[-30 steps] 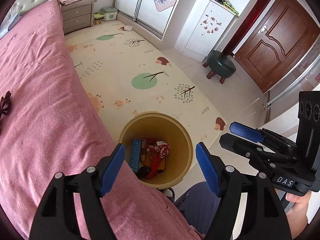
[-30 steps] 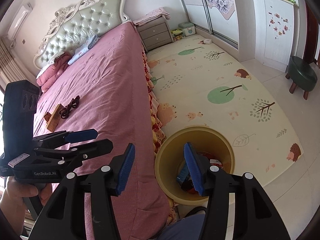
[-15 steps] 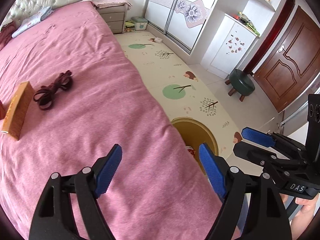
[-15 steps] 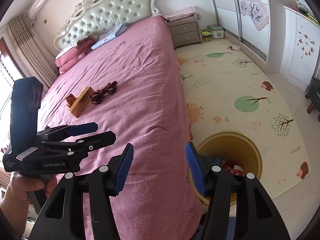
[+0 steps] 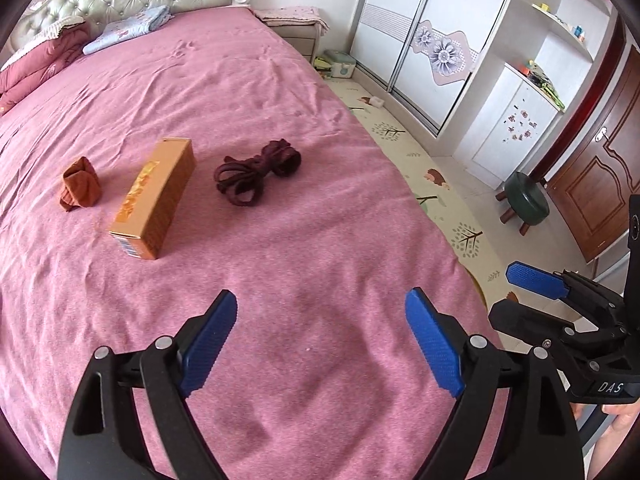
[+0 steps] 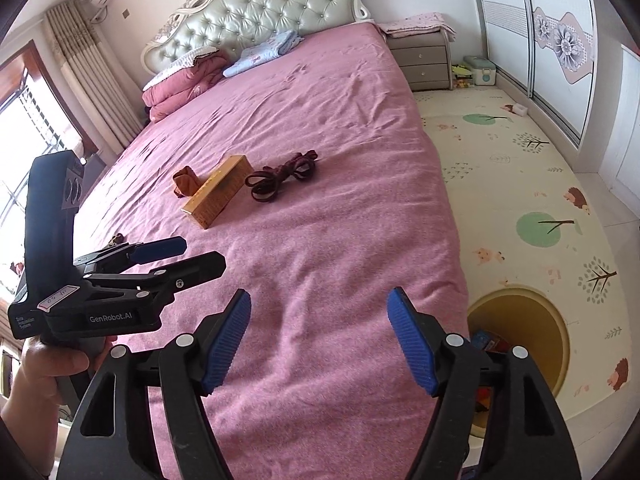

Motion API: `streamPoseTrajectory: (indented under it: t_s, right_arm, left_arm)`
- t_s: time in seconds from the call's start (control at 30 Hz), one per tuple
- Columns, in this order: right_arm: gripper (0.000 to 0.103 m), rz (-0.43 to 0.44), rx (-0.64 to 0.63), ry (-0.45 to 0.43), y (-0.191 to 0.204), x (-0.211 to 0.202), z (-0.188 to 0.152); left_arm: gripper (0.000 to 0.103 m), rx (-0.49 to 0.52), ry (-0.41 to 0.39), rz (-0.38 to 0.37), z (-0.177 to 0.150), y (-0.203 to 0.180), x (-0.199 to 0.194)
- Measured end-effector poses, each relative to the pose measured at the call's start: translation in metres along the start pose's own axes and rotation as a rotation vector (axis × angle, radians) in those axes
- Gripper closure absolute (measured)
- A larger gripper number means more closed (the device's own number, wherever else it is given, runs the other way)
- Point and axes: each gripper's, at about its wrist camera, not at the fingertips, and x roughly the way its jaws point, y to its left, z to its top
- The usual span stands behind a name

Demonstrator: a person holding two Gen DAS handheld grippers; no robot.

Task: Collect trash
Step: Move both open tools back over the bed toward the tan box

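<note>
On the pink bed (image 5: pixel 320 240) lie an orange carton box (image 5: pixel 154 204), a dark maroon bundle of cord (image 5: pixel 258 172) to its right and a small rust-brown cloth roll (image 5: pixel 80 184) to its left. They also show in the right wrist view: box (image 6: pixel 218 190), cord (image 6: pixel 282 174), roll (image 6: pixel 186 180). My left gripper (image 5: pixel 320 340) is open and empty above the bed's near part. My right gripper (image 6: pixel 320 340) is open and empty, near the bed's right edge. A yellow bin (image 6: pixel 560 344) holding wrappers stands on the floor beside the bed.
A patterned play mat (image 6: pixel 540 184) covers the floor right of the bed. A green stool (image 5: pixel 526 200) stands near the brown door (image 5: pixel 592 184). A nightstand (image 6: pixel 420 56), wardrobe (image 5: pixel 416 40) and folded quilt and pillows (image 6: pixel 188 76) are at the far end.
Both grippers swung up and left from over the bin to over the bed. The box, cord and cloth roll came into full view; the bin left the left wrist view.
</note>
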Motion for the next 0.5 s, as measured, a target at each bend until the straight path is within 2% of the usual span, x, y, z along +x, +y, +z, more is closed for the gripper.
streamPoseTrajectory:
  t_s: [0.13, 0.5]
  right_arm:
    - [0.028, 0.003, -0.019, 0.012, 0.016, 0.019, 0.008]
    - [0.027, 0.007, -0.037, 0.046, 0.039, 0.077, 0.039]
  left_arm:
    - [0.015, -0.017, -0.008, 0.03, 0.006, 0.026, 0.002]
    - [0.014, -0.074, 0.003, 0.076, 0.027, 0.09, 0.026]
